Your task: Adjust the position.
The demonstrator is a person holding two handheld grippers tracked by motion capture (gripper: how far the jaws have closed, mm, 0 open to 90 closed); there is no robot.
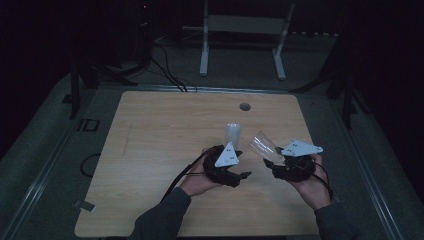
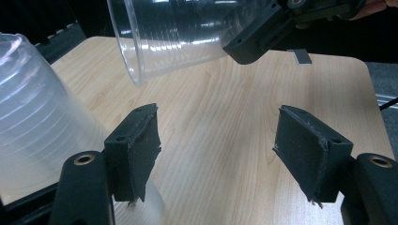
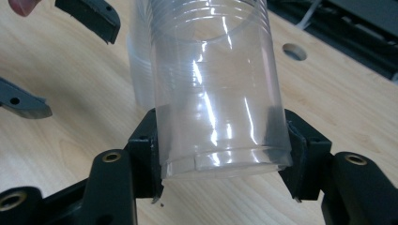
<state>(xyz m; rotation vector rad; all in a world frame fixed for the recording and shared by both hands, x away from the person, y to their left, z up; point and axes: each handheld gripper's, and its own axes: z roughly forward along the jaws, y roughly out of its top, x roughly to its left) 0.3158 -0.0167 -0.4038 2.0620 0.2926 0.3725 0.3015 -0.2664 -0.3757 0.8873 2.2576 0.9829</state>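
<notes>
My right gripper is shut on the base of a clear plastic cup, which lies tilted with its mouth toward the left gripper. That held cup hangs above the wooden table. A second clear cup is close beside my left gripper, outside its left jaw. The left jaws stand apart with only bare table between them.
A round cable hole sits near the table's far edge. A white metal frame and cables are on the floor beyond. A strip of tape marks the front left corner.
</notes>
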